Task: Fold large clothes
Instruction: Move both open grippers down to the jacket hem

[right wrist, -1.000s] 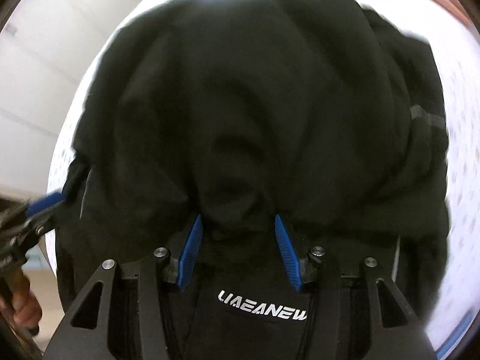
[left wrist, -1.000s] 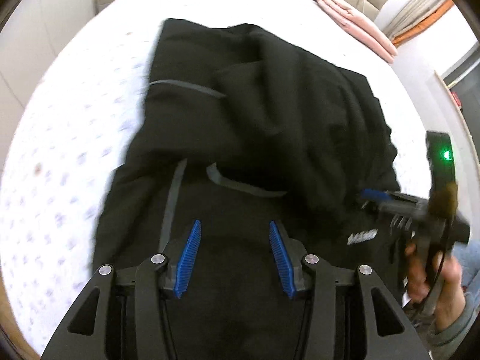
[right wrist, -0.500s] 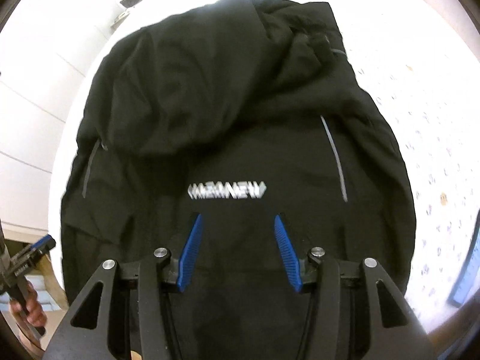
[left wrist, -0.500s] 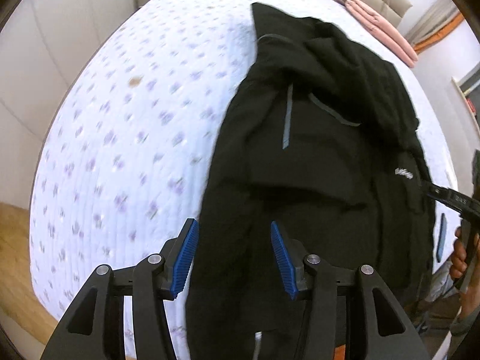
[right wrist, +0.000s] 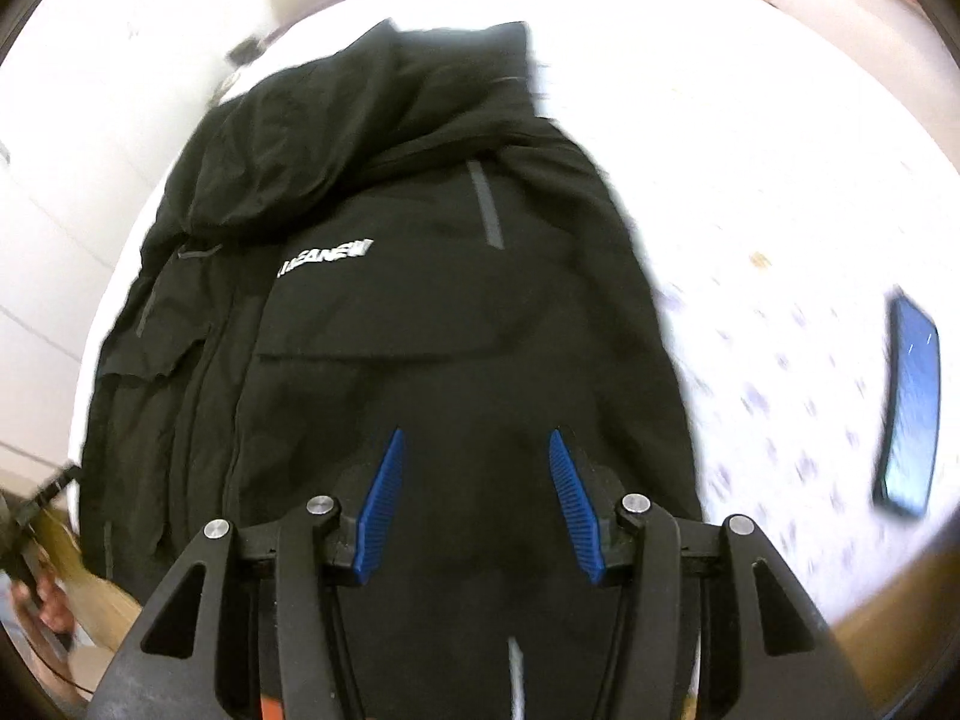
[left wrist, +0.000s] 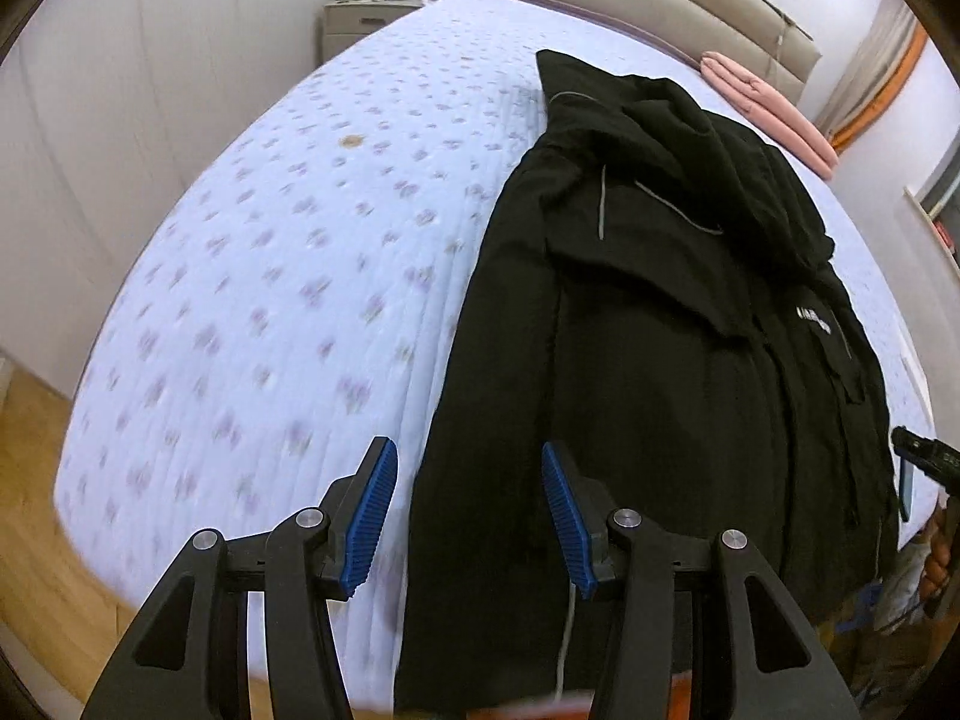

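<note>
A large black jacket [left wrist: 660,330] lies lengthwise on the bed, hood at the far end and its hem hanging over the near edge. White lettering shows on its chest, and a sleeve is folded across the front. My left gripper [left wrist: 465,510] hovers open over the jacket's left hem edge, with nothing between its blue pads. In the right wrist view the same jacket [right wrist: 420,330] fills the middle. My right gripper [right wrist: 474,498] hangs open above the lower front, gripping nothing. The right gripper [left wrist: 924,456] also peeks in at the left view's right edge.
The bed [left wrist: 270,270] has a white quilt with small purple flowers. A dark phone [right wrist: 912,396] lies on it to the right of the jacket. Folded pink cloth [left wrist: 768,102] sits by the headboard, and a nightstand [left wrist: 366,18] stands at the far left. Wooden floor borders the near edge.
Both grippers have drawn back from close over the jacket toward the bed's near edge. The left one has shifted to the jacket's left side. The whole jacket shows now.
</note>
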{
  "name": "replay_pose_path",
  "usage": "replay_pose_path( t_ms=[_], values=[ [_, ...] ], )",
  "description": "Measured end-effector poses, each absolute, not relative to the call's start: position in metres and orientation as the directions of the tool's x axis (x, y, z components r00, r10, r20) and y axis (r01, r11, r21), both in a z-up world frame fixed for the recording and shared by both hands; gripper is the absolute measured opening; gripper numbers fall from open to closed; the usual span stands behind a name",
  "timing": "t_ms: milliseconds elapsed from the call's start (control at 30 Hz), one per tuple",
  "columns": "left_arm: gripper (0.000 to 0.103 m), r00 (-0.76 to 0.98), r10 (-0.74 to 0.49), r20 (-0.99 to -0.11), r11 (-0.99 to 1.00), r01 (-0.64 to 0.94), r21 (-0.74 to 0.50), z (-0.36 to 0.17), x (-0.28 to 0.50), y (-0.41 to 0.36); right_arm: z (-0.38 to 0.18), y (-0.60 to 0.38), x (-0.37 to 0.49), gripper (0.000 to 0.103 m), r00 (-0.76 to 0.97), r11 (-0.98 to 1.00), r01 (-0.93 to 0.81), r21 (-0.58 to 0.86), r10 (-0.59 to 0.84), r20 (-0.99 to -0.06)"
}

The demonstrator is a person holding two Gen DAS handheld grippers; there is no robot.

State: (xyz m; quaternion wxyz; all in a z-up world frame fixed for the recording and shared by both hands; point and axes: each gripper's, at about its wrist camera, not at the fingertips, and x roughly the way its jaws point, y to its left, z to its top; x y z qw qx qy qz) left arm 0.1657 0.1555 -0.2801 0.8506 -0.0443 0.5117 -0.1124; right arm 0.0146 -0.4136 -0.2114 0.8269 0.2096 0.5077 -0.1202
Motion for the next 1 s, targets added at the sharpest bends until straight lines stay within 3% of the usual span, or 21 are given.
replay_pose_path(
  t_ms=[167, 333, 467, 667, 1000],
  values=[
    [0.052, 0.448, -0.22, -0.867, 0.975, 0.115, -0.188, -0.254, 0.127, 0.175, -0.193, -0.426, -0.042, 0.06, 0.436, 0.845, 0.477, 0.239, 0.009, -0.9],
    [0.061, 0.475, -0.245, -0.845, 0.97, 0.113, -0.218, -0.238, 0.116, 0.185, -0.182, -0.425, -0.073, 0.064, 0.438, 0.829, 0.498, 0.254, 0.012, -0.899],
    [0.061, 0.433, -0.277, -0.858, 0.961, 0.117, -0.252, -0.253, 0.118, 0.18, -0.187, -0.416, -0.085, 0.065, 0.441, 0.824, 0.508, 0.25, 0.001, -0.897],
    [0.061, 0.41, -0.16, -0.898, 0.985, 0.124, -0.119, -0.28, 0.122, 0.166, -0.218, -0.411, -0.092, 0.065, 0.396, 0.828, 0.514, 0.223, 0.002, -0.918],
    [0.061, 0.395, -0.237, -0.887, 0.971, 0.101, -0.215, -0.292, 0.125, 0.18, -0.235, -0.427, -0.094, 0.065, 0.406, 0.809, 0.532, 0.249, 0.015, -0.914]
  ],
)
